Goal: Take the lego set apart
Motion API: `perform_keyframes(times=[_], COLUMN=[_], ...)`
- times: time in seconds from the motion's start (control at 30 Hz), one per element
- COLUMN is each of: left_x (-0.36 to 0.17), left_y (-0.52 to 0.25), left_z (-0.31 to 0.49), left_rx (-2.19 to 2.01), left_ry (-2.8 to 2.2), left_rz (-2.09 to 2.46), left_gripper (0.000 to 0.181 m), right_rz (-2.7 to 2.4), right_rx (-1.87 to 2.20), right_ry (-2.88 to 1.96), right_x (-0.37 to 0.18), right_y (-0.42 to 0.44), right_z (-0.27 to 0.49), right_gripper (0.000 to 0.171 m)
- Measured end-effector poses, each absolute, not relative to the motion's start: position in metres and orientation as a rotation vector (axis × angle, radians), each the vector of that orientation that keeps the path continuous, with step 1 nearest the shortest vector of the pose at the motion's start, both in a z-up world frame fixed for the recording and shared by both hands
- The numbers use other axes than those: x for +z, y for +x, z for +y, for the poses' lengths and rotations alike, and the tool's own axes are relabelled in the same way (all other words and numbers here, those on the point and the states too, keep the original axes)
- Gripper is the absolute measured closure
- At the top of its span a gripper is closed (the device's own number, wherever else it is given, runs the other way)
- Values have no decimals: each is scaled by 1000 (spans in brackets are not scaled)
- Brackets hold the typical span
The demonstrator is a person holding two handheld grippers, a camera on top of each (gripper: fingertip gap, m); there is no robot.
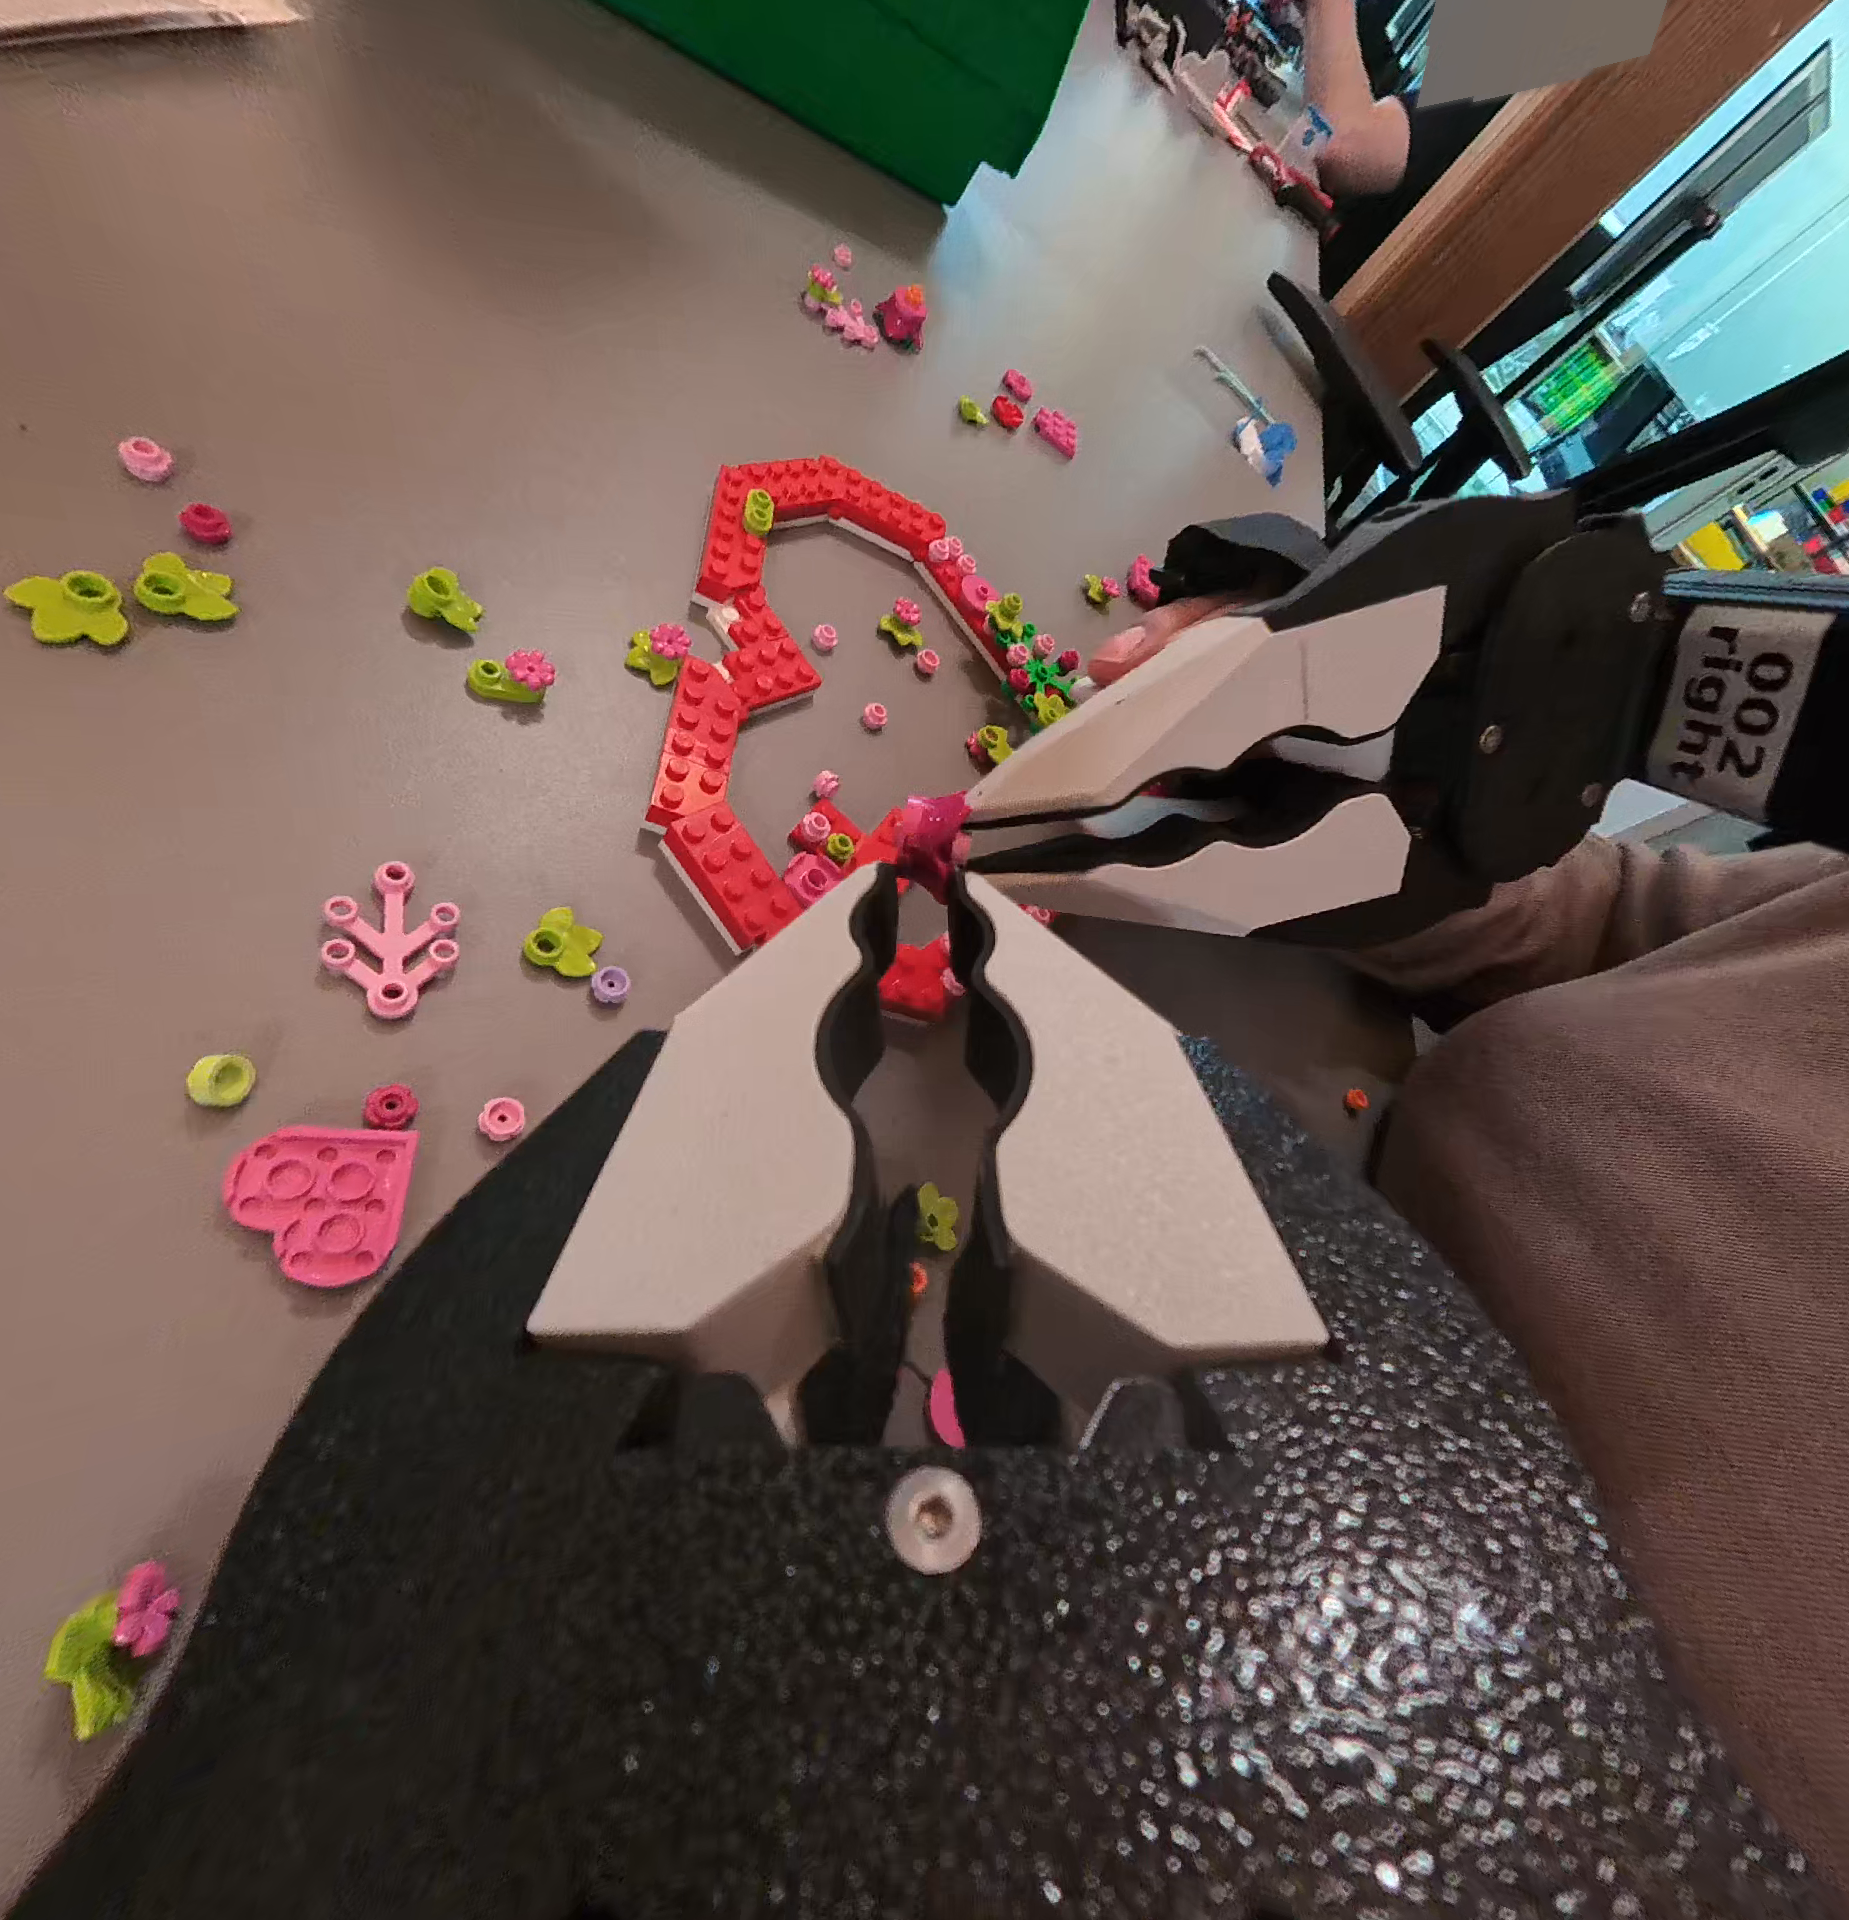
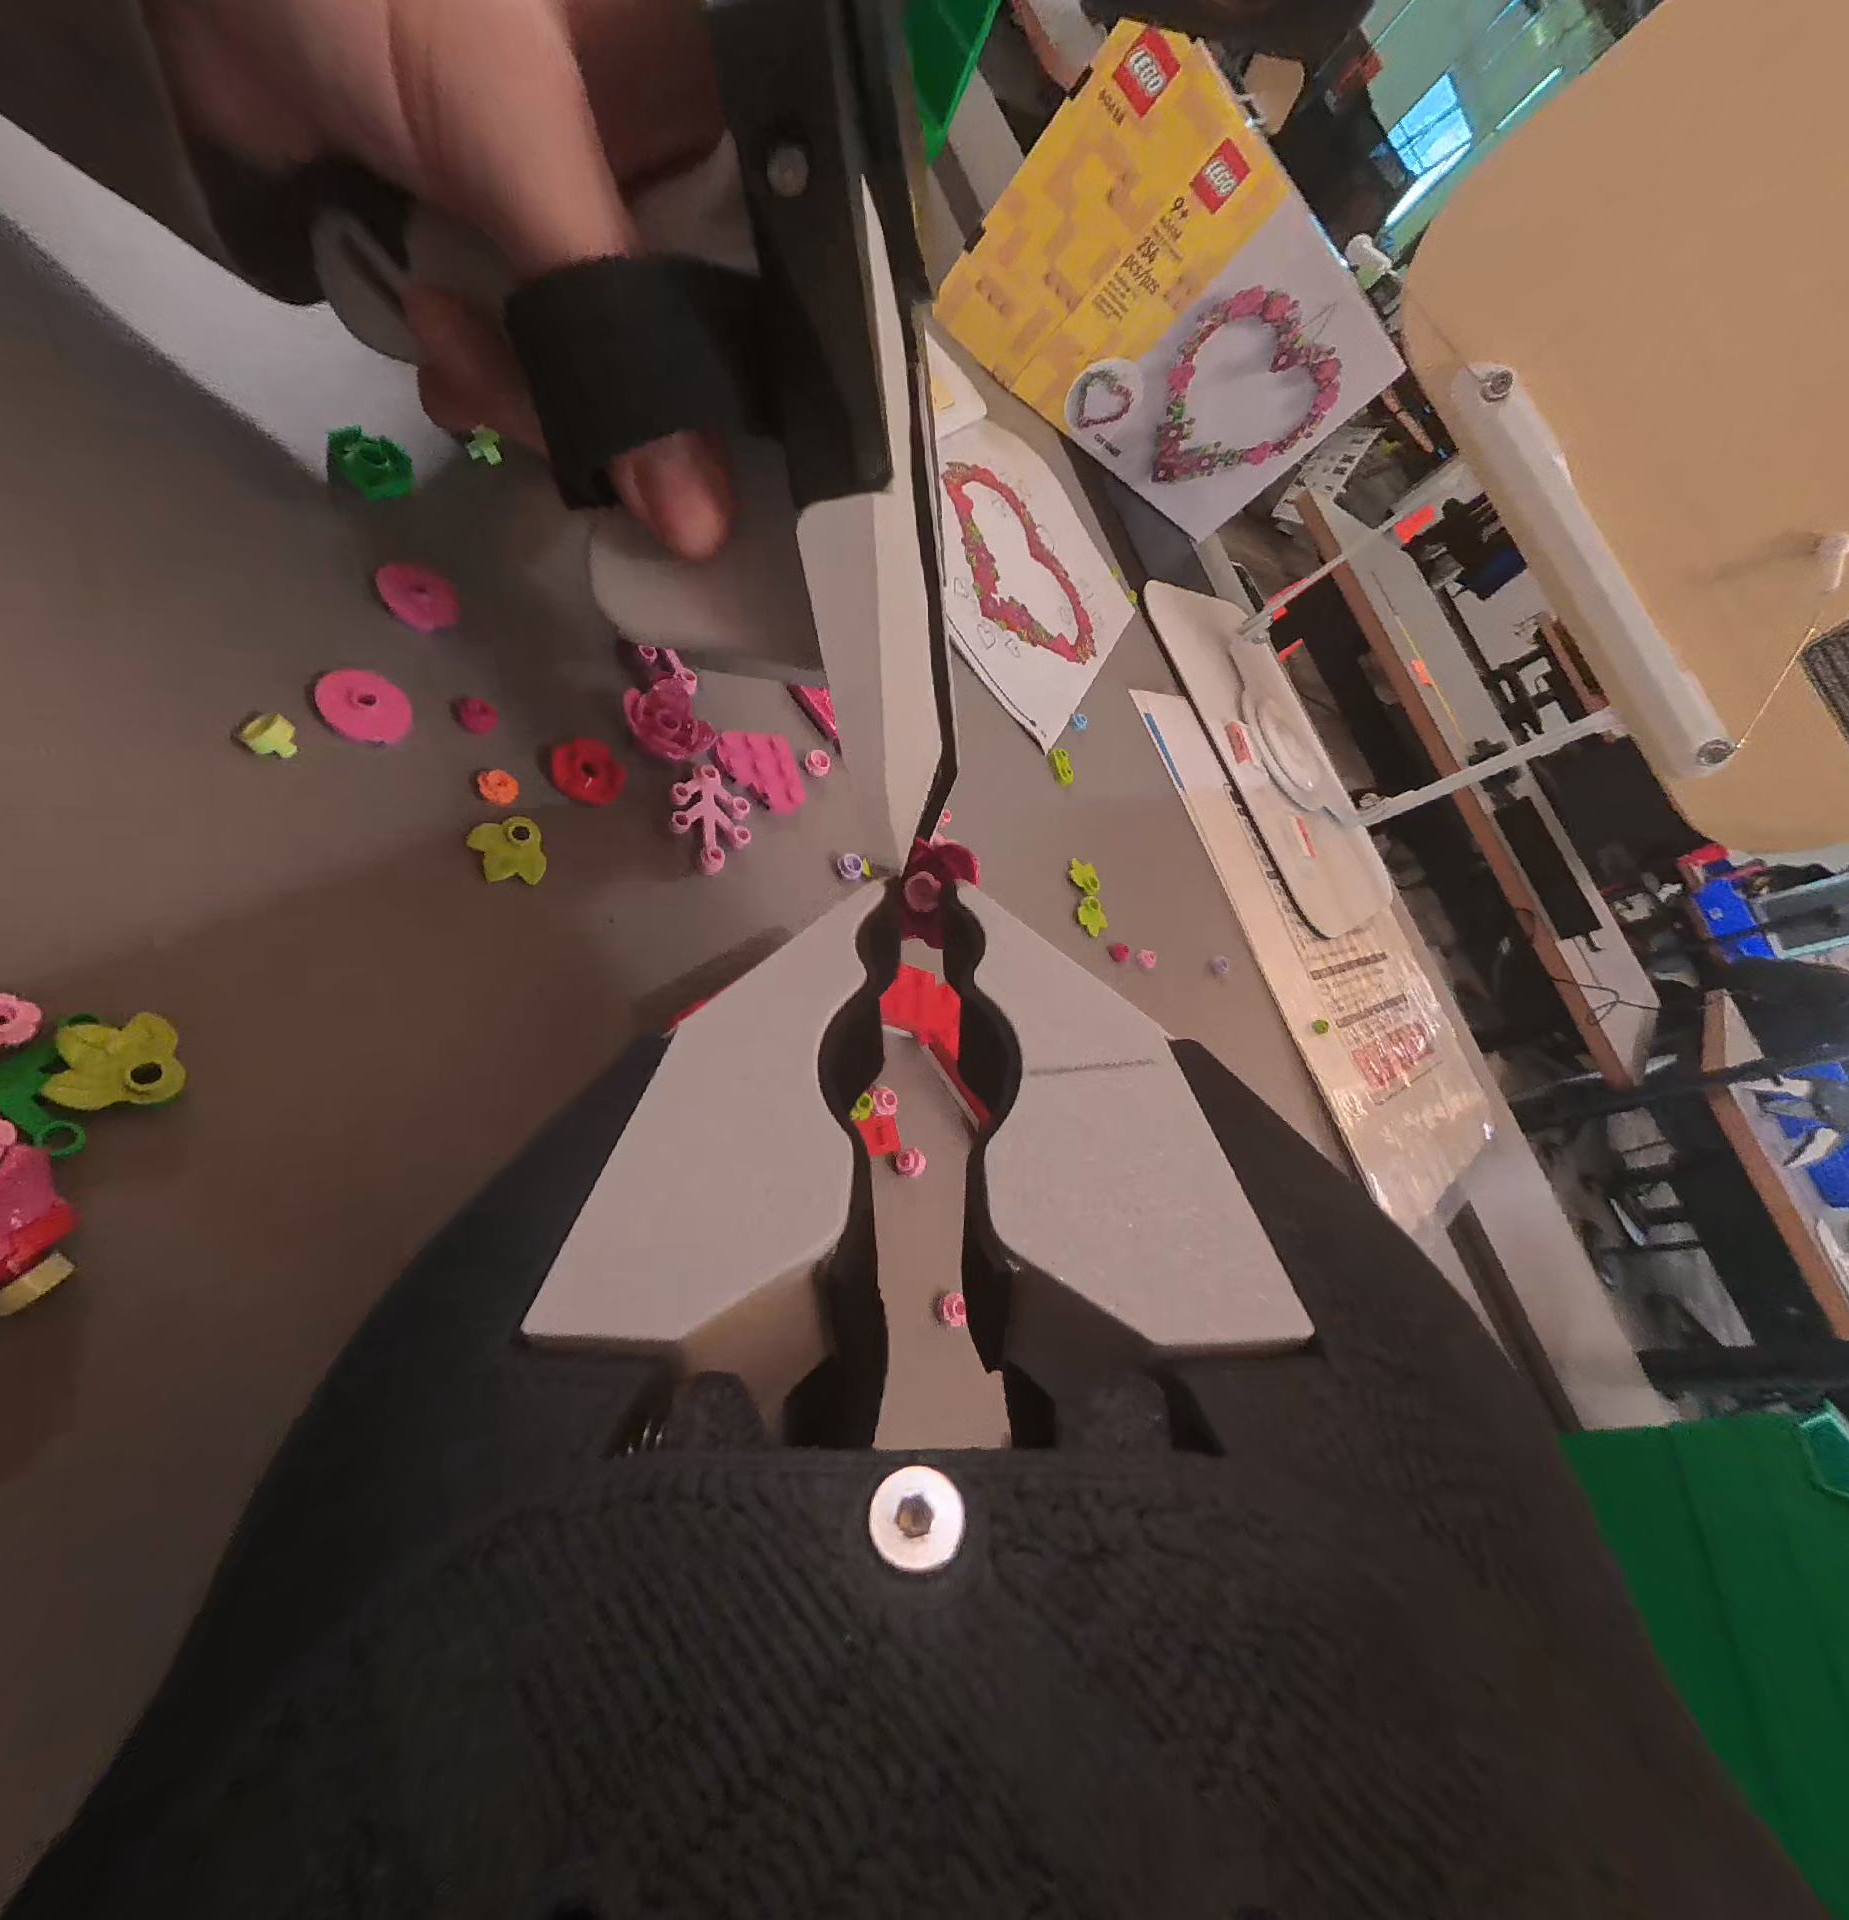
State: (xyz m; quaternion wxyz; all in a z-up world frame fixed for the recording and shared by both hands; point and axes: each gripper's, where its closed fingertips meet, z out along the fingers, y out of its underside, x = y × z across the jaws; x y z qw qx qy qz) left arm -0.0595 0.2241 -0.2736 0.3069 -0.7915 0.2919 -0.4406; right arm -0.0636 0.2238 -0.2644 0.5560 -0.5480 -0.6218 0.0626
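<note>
Hand-held grippers, left [image 1: 920,883] and right [image 2: 925,909], pinch one magenta flower [image 1: 930,826] crosswise.

red heart-shaped lego frame [image 1: 754,665] flat on grey table, partly stripped, dark pink flower piece [image 1: 930,836] pinched above its lower tip, loose leaves and blossoms scattered around

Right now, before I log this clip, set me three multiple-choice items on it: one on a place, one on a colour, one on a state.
1. Where does the yellow box sit?
A. On the table beyond the printed heart sheet
B. On the floor
C. Inside the heart frame

2. What colour is the heart frame?
A. Blue
B. Red
C. Black

3. How do both grippers stand?
A. Both wide open
B. One lying on the table
C. Both closed on the magenta flower piece

Answers:
1 A, it lies past the sheet.
2 B, its bricks are red.
3 C, the left gripper and right gripper pinch the flower from two sides.
</note>
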Motion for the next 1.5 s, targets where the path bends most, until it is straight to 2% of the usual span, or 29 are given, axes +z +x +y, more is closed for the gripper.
perform_keyframes(times=[0.23, 0.3, 0.37, 0.5, 0.53, 0.6, 0.77, 0.93, 1.07, 1.17, 1.23, 1.43, 1.5], left_x=[-272, -279, -269, -262, -261, -259, -260, -259, -254, -248, -245, -243, -244], left_y=[-66, -81, -80, -71, -68, -65, -64, -60, -59, -57, -57, -52, -50], left_z=[229, 242, 241, 233, 230, 229, 229, 226, 223, 217, 215, 184, 177], left_rx=[-1137, -1021, -1146, -1100, -1071, -992, -860, -840, -687, -649, -610, -427, -364], left_ry=[-2093, -2101, -2077, -1990, -1959, -1906, -1877, -1831, -1712, -1612, -1553, -1183, -1102], left_rz=[756, 744, 697, 837, 885, 952, 1009, 1050, 1161, 1237, 1273, 1580, 1636], left_gripper=[176, 176, 176, 181, 181, 181, 181, 181, 181, 181, 181, 181, 181], right_rz=[-1459, -1426, -1405, -1330, -1296, -1235, -1219, -1271, -1265, -1285, -1298, -1276, -1303], right_rx=[-2, 38, 62, 234, 329, 511, 587, 503, 541, 658, 784, 1389, 1474], right_ry=[-1244, -1195, -1209, -1344, -1391, -1449, -1451, -1444, -1430, -1403, -1392, -1551, -1584], right_x=[-256, -244, -242, -250, -251, -247, -244, -252, -248, -242, -237, -233, -236], right_y=[-64, -66, -67, -66, -67, -66, -62, -66, -66, -64, -62, -57, -58], right_z=[222, 216, 217, 227, 228, 228, 227, 226, 224, 216, 207, 183, 175], right_gripper=[171, 171, 171, 171, 155, 147, 156, 148, 155, 157, 151, 145, 149])
